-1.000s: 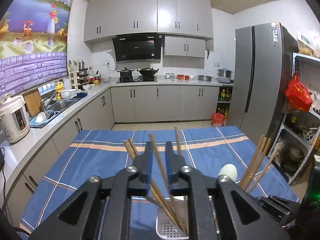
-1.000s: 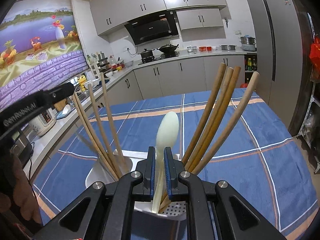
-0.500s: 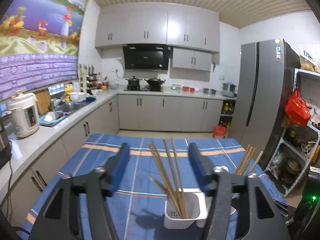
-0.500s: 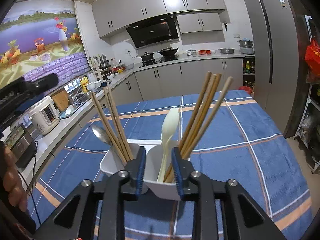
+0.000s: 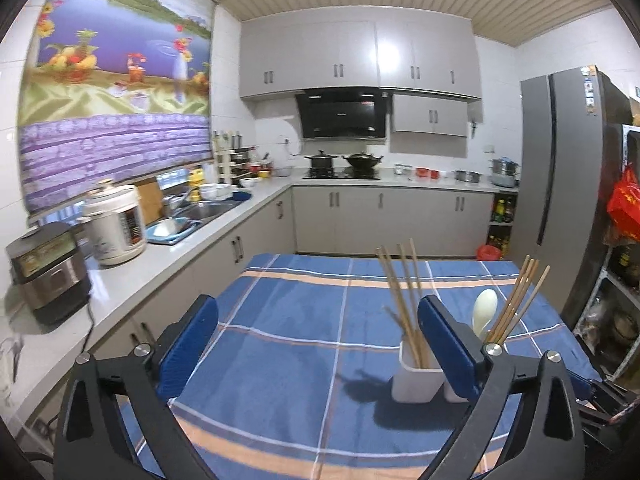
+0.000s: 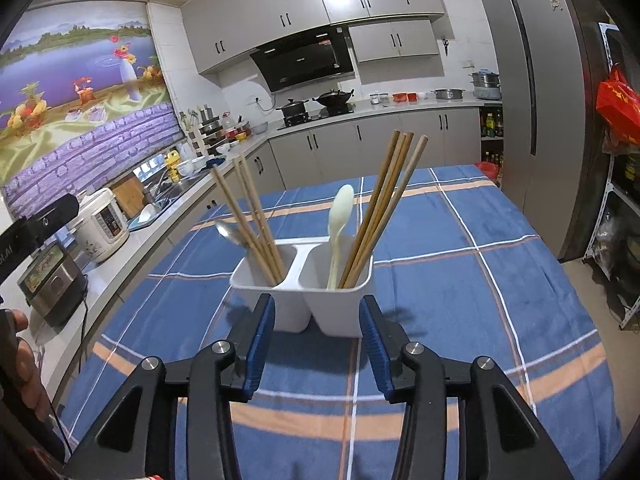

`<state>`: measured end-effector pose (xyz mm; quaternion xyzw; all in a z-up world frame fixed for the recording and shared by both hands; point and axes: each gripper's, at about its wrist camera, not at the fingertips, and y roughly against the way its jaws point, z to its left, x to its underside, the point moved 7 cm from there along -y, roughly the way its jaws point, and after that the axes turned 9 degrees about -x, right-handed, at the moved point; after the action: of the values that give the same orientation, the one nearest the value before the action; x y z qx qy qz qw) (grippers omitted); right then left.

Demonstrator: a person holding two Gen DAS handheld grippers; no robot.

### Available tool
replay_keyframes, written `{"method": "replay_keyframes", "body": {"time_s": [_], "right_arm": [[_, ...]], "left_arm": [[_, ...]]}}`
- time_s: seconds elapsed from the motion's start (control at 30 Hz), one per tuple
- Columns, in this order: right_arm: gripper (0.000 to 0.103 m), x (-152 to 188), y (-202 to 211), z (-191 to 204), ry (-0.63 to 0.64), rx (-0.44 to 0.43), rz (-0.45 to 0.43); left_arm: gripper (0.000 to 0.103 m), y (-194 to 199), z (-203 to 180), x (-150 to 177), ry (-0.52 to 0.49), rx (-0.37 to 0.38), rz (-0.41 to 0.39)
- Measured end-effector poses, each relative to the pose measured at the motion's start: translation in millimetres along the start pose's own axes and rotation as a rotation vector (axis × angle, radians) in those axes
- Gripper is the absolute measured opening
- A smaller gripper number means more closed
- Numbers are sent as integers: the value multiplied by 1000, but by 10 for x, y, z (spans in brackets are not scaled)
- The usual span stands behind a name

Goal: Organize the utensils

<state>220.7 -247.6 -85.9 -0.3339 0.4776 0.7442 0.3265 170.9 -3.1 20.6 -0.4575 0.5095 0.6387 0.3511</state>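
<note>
The left hand-held gripper (image 5: 318, 322) hides the white holder's (image 5: 416, 376) right compartment.

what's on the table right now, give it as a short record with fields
holder: white two-compartment utensil holder, upright on the blue plaid tablecloth
left compartment: chopsticks and a metal spoon
right compartment: pale plastic spoon and chopsticks
left tongs: jaws have just been opening, nothing between them
right tongs: jaws have just been opening, short of the holder, nothing held
loose utensils: none visible
</note>
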Motion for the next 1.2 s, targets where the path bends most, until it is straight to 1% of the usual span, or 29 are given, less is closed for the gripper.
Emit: {"method": "replay_keyframes", "body": {"time_s": [0.03, 0.1, 0.2, 0.3, 0.43, 0.57, 0.63, 0.8, 0.97, 1.2], "right_arm": [[51, 22, 37, 27, 7, 0, 1], [52, 71, 122, 93, 21, -3, 4], [53, 146, 245, 157, 33, -7, 8], [55, 206, 361, 202, 42, -1, 9], [56, 297, 542, 223, 46, 15, 8], [60, 359, 692, 214, 45, 40, 8], [60, 385, 760, 195, 41, 50, 6], [61, 442, 888, 138, 27, 78, 4], [62, 469, 933, 129, 20, 93, 6], [66, 479, 952, 142, 31, 98, 2]], "left_arm": [[103, 68, 41, 10, 2, -12, -5], [103, 178, 101, 18, -5, -44, -12], [103, 364, 117, 74, -29, -59, -10], [103, 493, 134, 107, -25, -44, 1], [103, 696, 175, 214, 24, -14, 34], [103, 796, 147, 336, 57, 48, 122], [103, 833, 97, 402, 49, 58, 155], [103, 902, -27, 546, 17, 75, 197], [103, 950, -113, 630, -6, 88, 225], [103, 943, -114, 727, -21, 89, 264]]}}
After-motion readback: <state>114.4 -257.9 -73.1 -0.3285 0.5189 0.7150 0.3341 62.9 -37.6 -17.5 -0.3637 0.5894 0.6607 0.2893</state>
